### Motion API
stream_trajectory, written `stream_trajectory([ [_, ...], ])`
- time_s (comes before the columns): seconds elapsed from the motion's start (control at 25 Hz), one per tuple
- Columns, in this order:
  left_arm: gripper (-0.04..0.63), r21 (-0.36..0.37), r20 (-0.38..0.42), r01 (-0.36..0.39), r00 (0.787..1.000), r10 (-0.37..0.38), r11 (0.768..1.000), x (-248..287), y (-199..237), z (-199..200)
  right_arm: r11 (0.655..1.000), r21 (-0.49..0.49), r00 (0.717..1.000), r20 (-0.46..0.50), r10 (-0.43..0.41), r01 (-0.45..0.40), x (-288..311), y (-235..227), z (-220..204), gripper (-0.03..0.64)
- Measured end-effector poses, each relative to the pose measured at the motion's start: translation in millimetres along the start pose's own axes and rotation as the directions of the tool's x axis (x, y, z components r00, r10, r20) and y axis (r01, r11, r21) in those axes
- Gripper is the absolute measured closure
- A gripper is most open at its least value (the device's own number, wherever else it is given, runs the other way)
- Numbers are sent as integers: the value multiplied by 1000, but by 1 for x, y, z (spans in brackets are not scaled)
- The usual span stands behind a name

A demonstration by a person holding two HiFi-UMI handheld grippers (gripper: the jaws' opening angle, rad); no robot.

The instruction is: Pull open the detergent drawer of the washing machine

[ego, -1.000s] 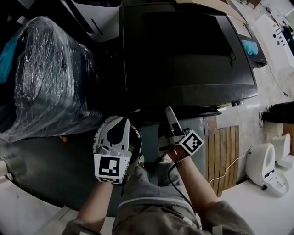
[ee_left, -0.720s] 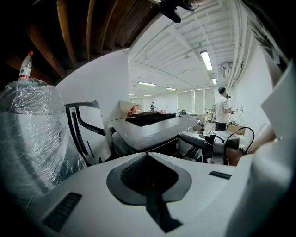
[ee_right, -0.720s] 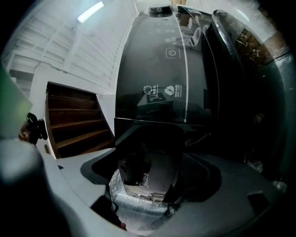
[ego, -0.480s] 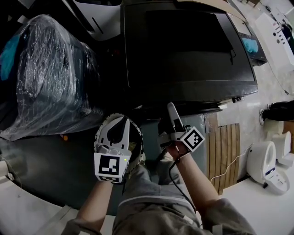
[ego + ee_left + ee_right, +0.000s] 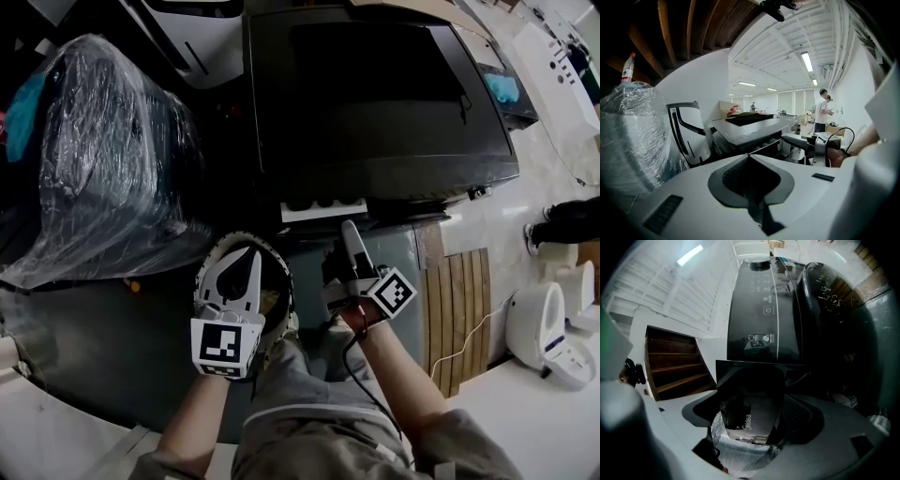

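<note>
item 1, my right tool (image 5: pixel 347 228) (image 5: pixel 752 401): the jaws are pinched on the glossy dark front panel of the detergent drawer (image 5: pixel 323 210) (image 5: pixel 752 380), one jaw on each side. a "midea" mark shows on the panel between them, with crinkled clear film just below. the marker cube faces up at my wrist, and a thin black cable (image 5: pixel 356 361) runs back along my forearm.

item 2, the detergent drawer: it stands part-way out of the large black washing machine (image 5: pixel 375 103) (image 5: pixel 759 319), at the left end of its front. in the head view its pale top edge and dark compartments show just ahead of the right tool's tip.

item 3, my left tool (image 5: pixel 251 251) (image 5: pixel 750 161): the jaws are pressed together with nothing between them. it is held in the air just left of the right tool and points toward the machine without touching it.

item 4, surroundings:
- a bulky dark appliance wrapped in clear plastic film (image 5: pixel 94 159) (image 5: pixel 628 136) stands left of the machine.
- a red-capped bottle (image 5: pixel 628 68) sits on top of that appliance.
- a slatted wooden board (image 5: pixel 459 309) lies on the floor to my right.
- a white rounded appliance (image 5: pixel 544 333) sits beyond the board.
- brown wooden stairs (image 5: pixel 677 362) appear in the right gripper view.
- a person in a white top (image 5: pixel 820 110) stands far off in the left gripper view.
</note>
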State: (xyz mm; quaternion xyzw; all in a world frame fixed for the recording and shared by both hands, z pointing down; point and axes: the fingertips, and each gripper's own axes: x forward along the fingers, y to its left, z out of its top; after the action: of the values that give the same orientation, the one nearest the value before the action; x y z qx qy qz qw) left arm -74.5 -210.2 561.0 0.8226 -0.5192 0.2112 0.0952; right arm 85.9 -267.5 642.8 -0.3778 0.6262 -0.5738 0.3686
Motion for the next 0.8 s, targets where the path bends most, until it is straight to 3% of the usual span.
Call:
stream_trajectory([
  [0.8, 577, 2, -22, 13, 1000, -13, 1000, -47, -24, -15, 998, 47, 999, 17, -49, 48, -57, 3, -19, 217],
])
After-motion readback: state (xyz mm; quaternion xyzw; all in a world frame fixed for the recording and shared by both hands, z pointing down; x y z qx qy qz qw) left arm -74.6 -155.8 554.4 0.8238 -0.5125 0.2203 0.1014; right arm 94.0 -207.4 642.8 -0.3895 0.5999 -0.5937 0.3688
